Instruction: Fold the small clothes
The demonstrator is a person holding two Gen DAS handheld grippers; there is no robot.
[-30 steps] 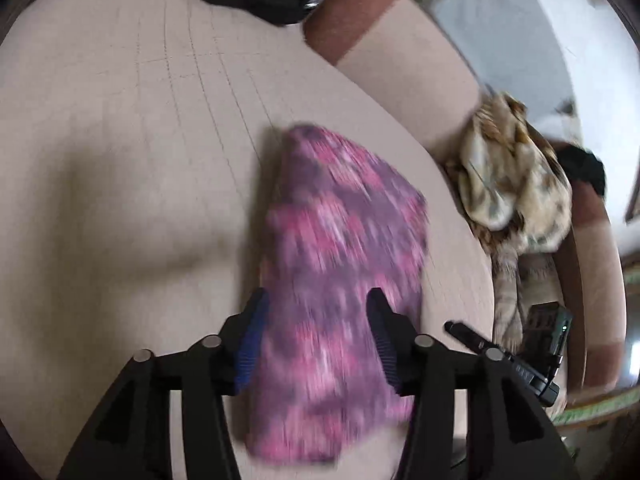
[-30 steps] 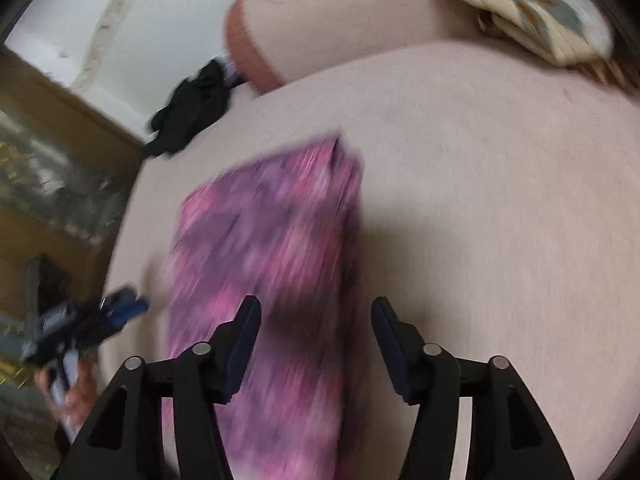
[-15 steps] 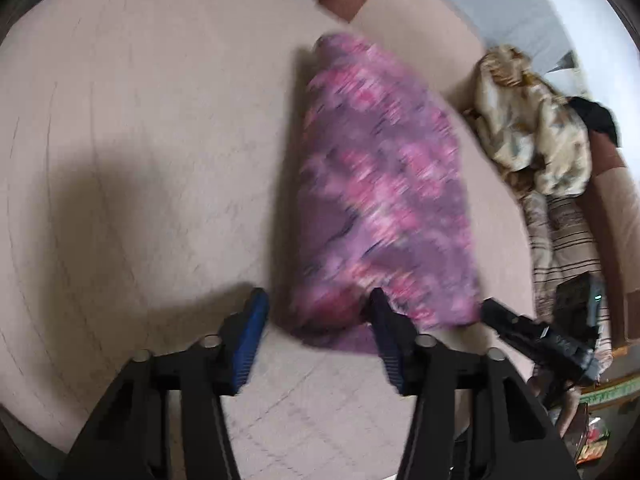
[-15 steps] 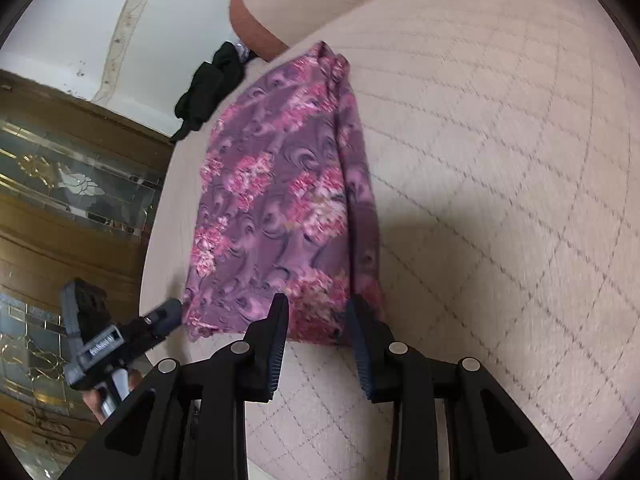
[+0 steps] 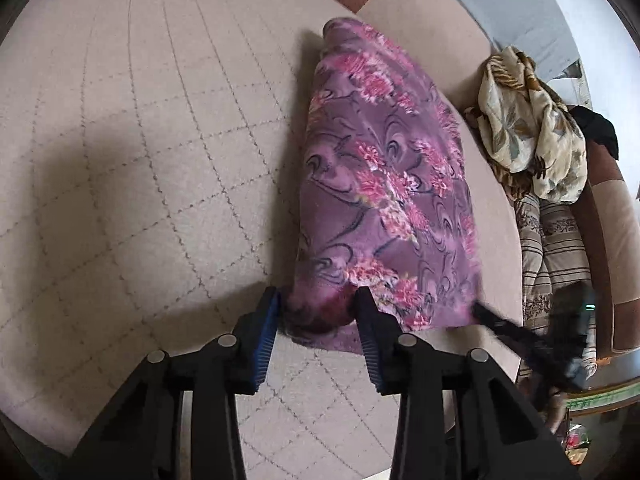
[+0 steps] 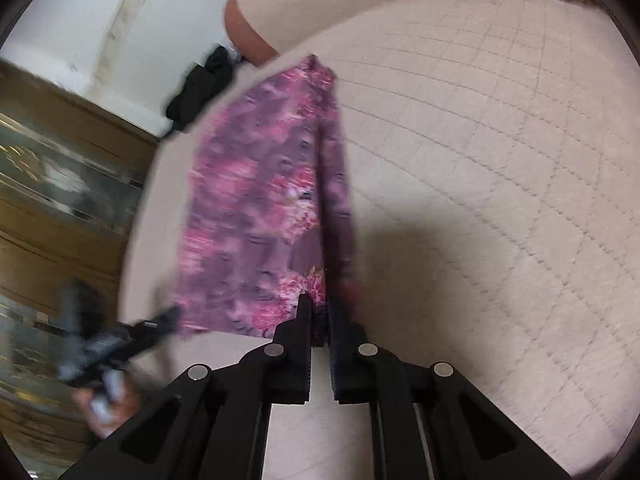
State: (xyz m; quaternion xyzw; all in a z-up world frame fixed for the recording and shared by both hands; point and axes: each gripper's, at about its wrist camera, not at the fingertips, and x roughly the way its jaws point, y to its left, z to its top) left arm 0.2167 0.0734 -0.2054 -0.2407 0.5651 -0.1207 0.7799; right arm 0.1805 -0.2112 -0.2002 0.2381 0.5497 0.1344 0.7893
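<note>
Left gripper (image 5: 316,304) jaws just closing, clamped on cloth (image 5: 384,184) near corner; right gripper (image 6: 318,316) clenched on other corner, both ready to lift for fold.

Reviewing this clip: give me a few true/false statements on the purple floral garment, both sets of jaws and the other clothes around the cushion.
1. The right gripper has its jaws closed on the near edge of the purple floral garment. True.
2. The left gripper hangs clear of the garment. False: a bunched near corner sits between its jaws.
3. The garment lies on a quilted beige cushion. True.
4. A cream leaf-print cloth lies on top of the purple garment. False: it is apart, by the sofa's backrest.
</note>
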